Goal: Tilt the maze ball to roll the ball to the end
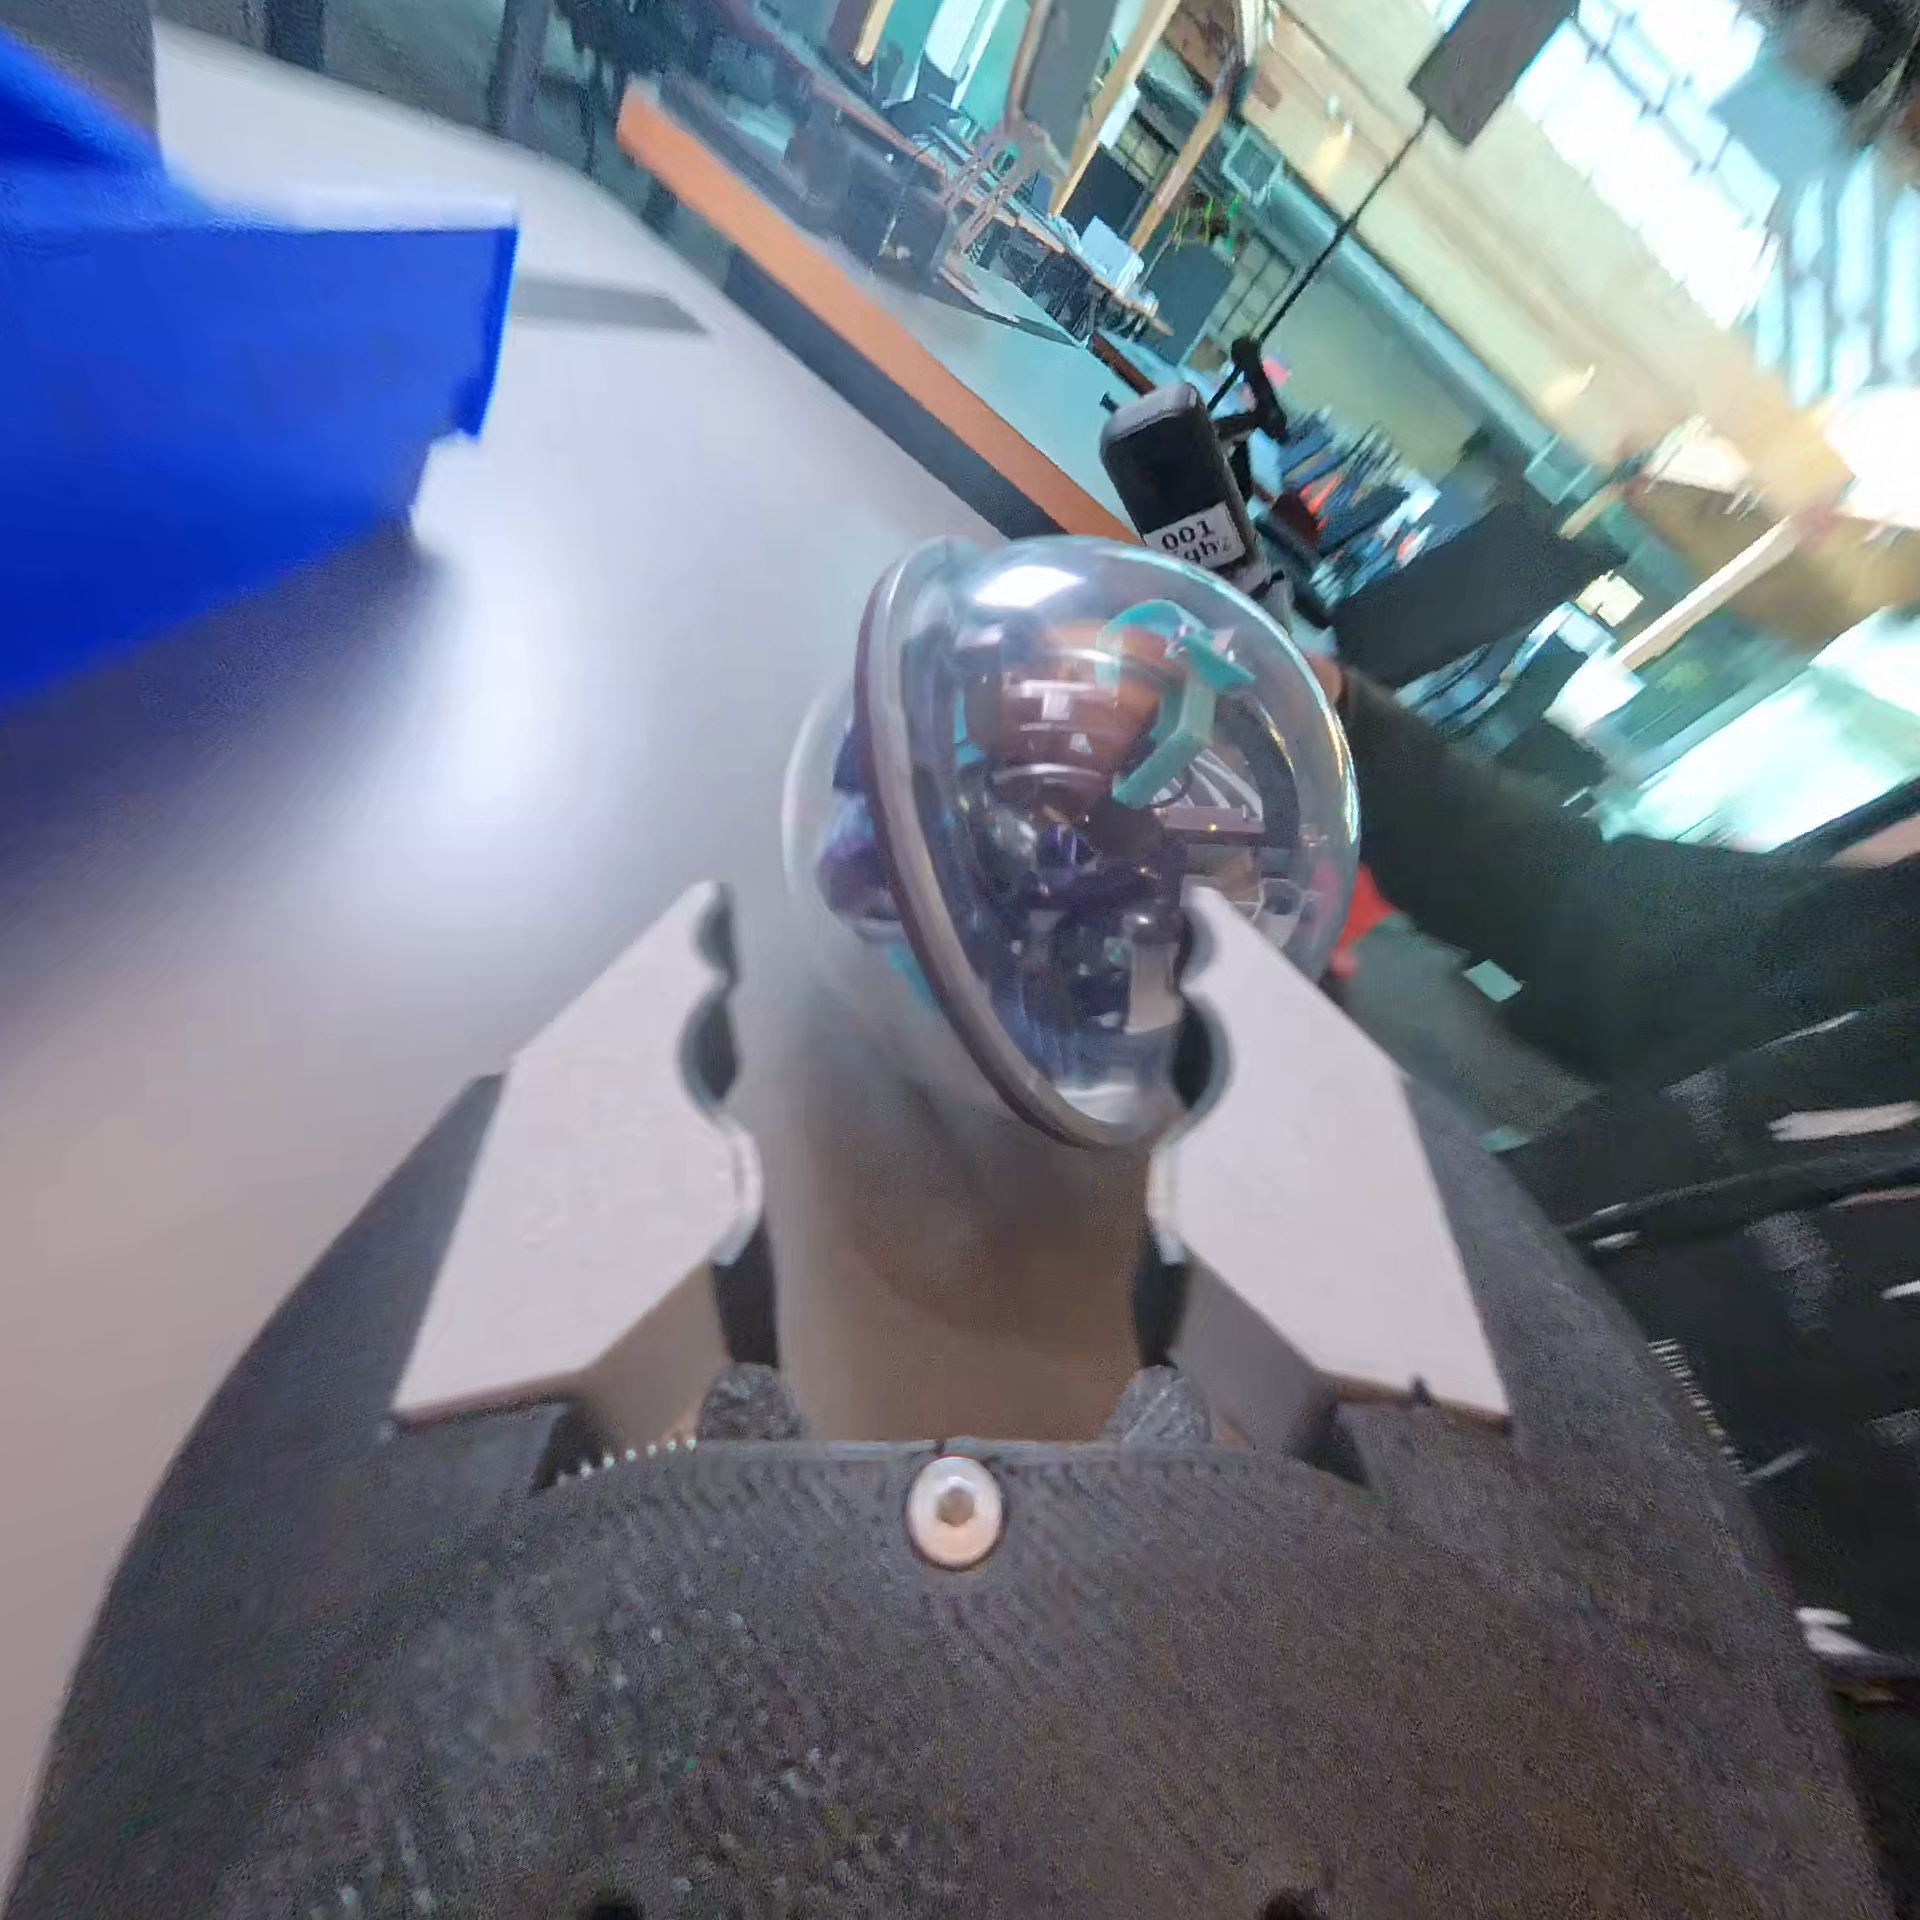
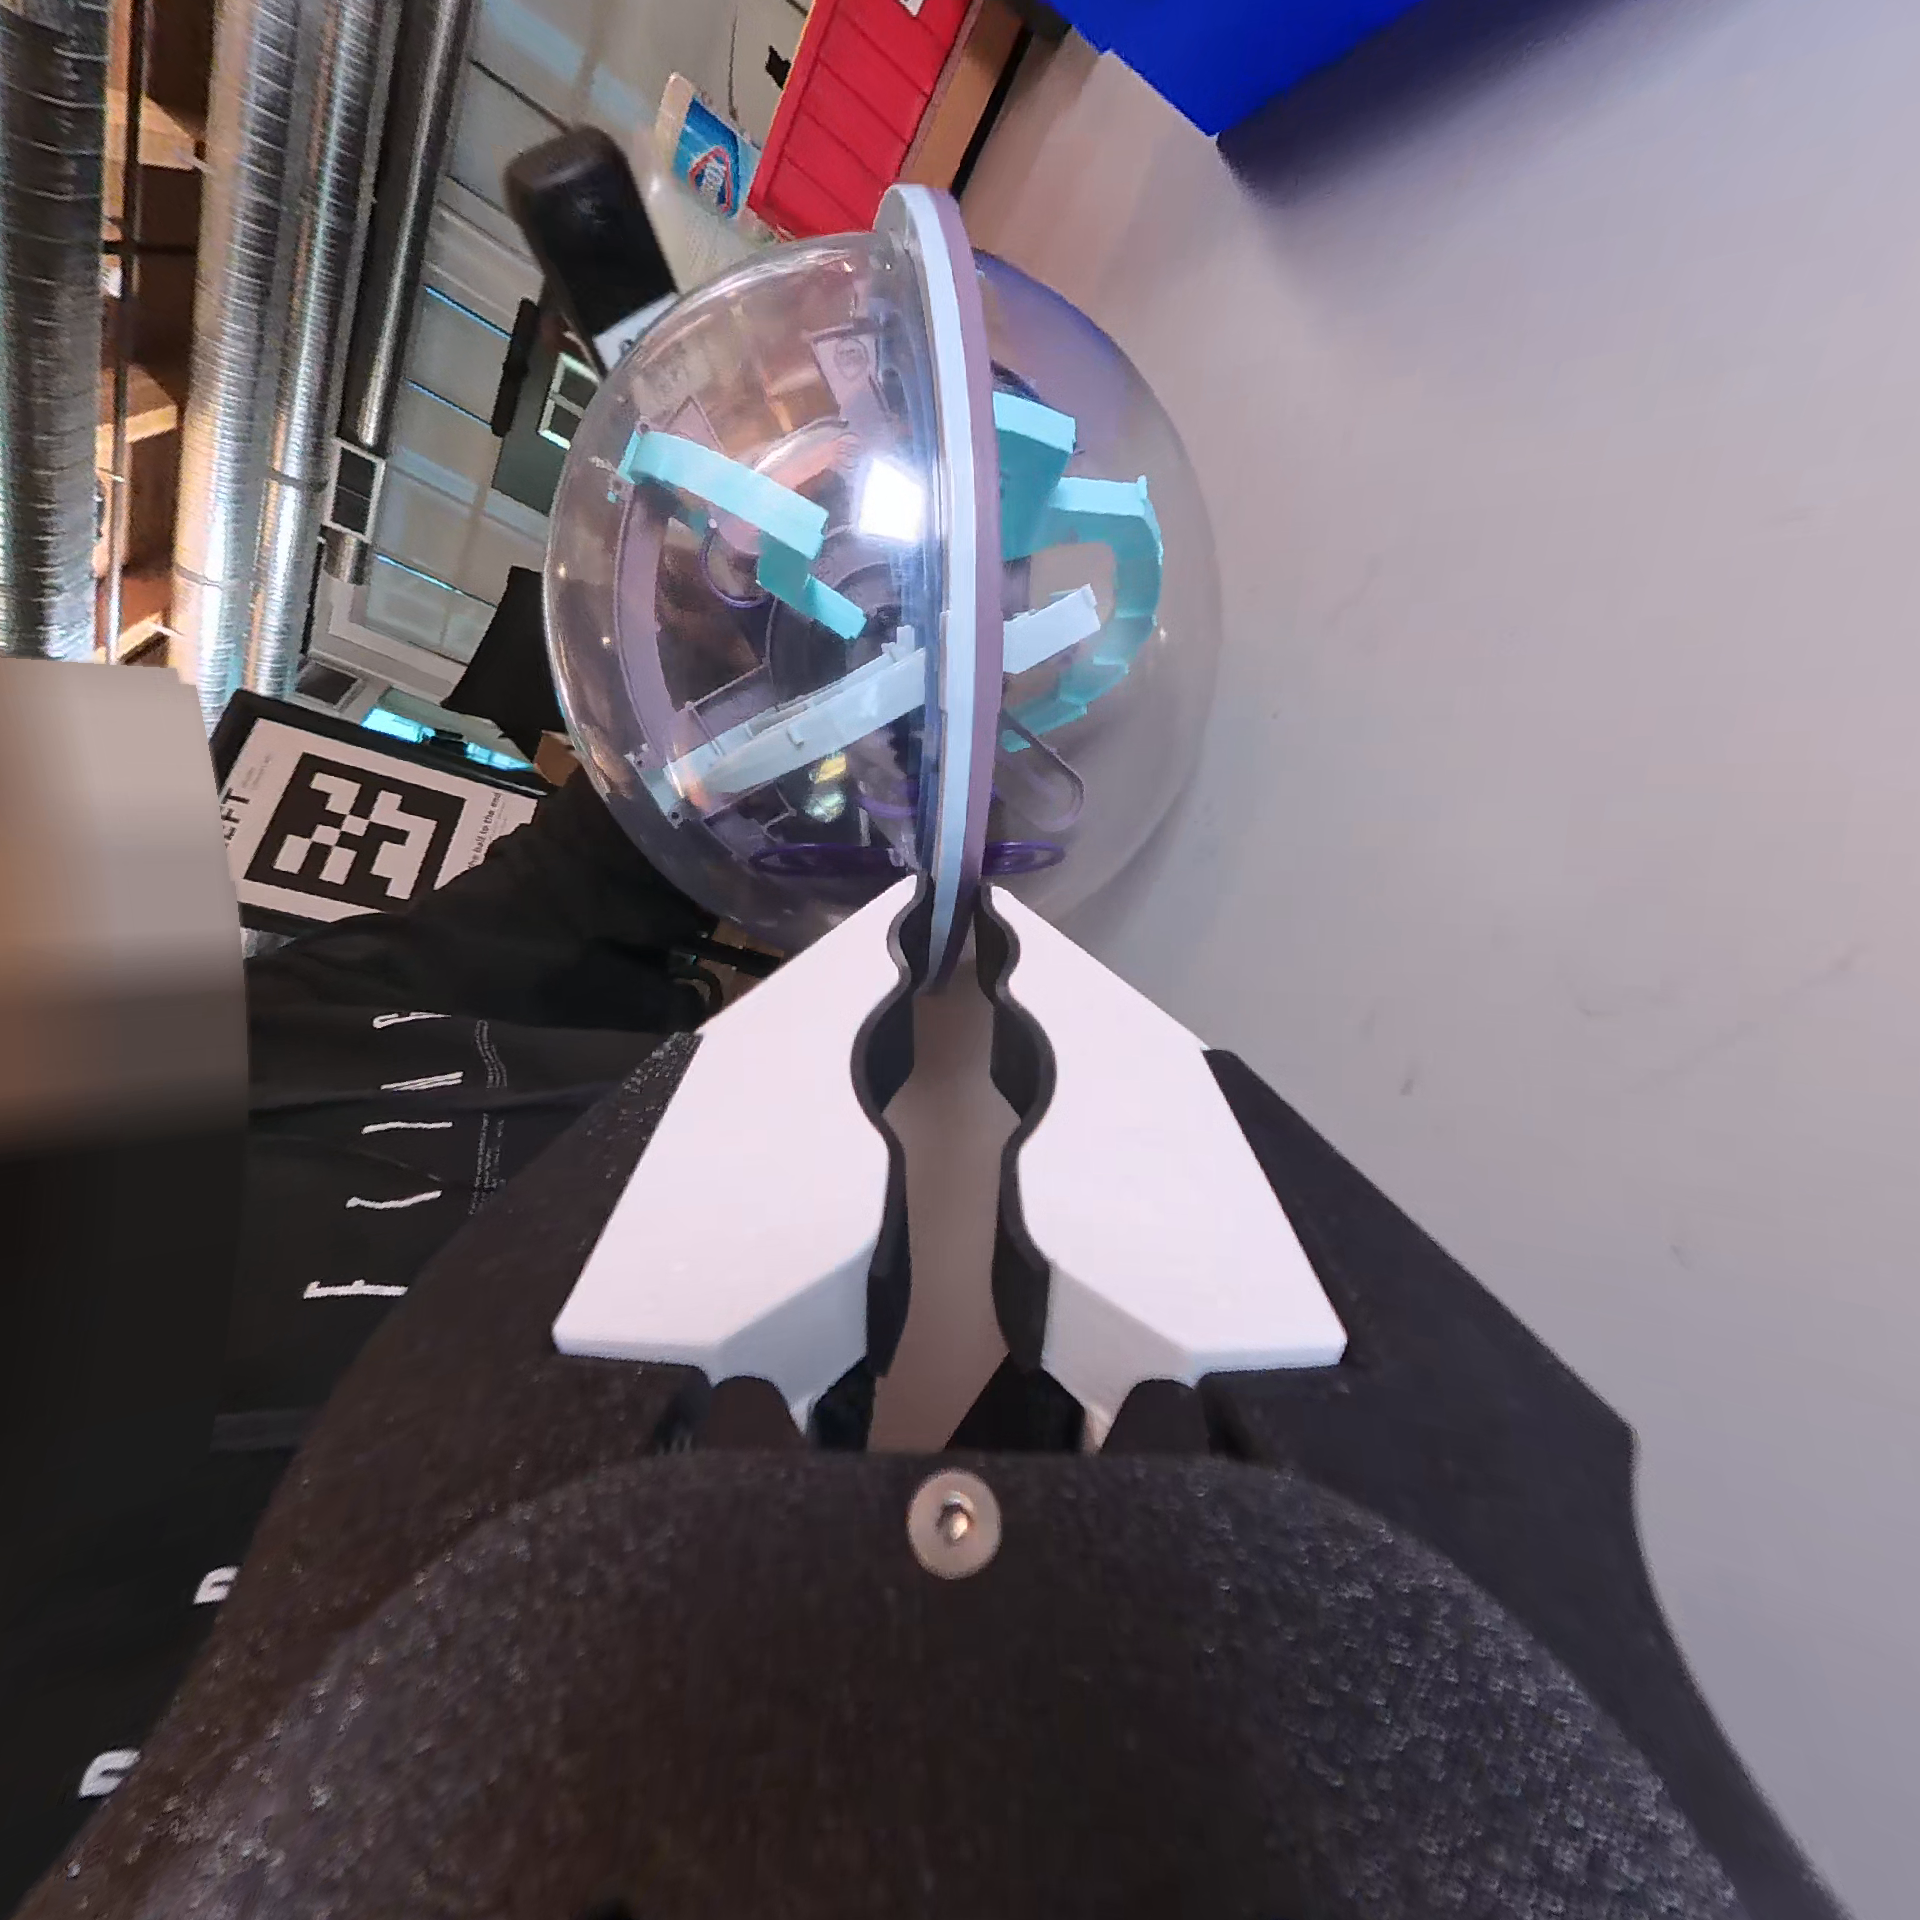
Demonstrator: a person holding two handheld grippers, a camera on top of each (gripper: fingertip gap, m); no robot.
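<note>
The maze ball [image 1: 1070,831] is a clear sphere with teal and purple tracks inside and a flat rim around its middle. It hangs tilted above the grey table [image 1: 582,665]. My left gripper [image 1: 961,909] is open wide; the ball sits ahead of and partly between its fingertips, with a clear gap at the left pad [image 1: 717,966]. In the right wrist view the ball [image 2: 790,582] fills the middle. My right gripper [image 2: 948,899] is shut on the ball's rim [image 2: 956,520], with both pads pressed on the rim's lower edge.
A blue bin [image 1: 208,416] stands on the table at the left and also shows in the right wrist view [image 2: 1299,62]. A dark sleeve [image 1: 1507,852] reaches in from the right. A red box [image 2: 862,104] and a black-and-white marker card [image 2: 343,821] lie beyond the table [image 2: 1558,727].
</note>
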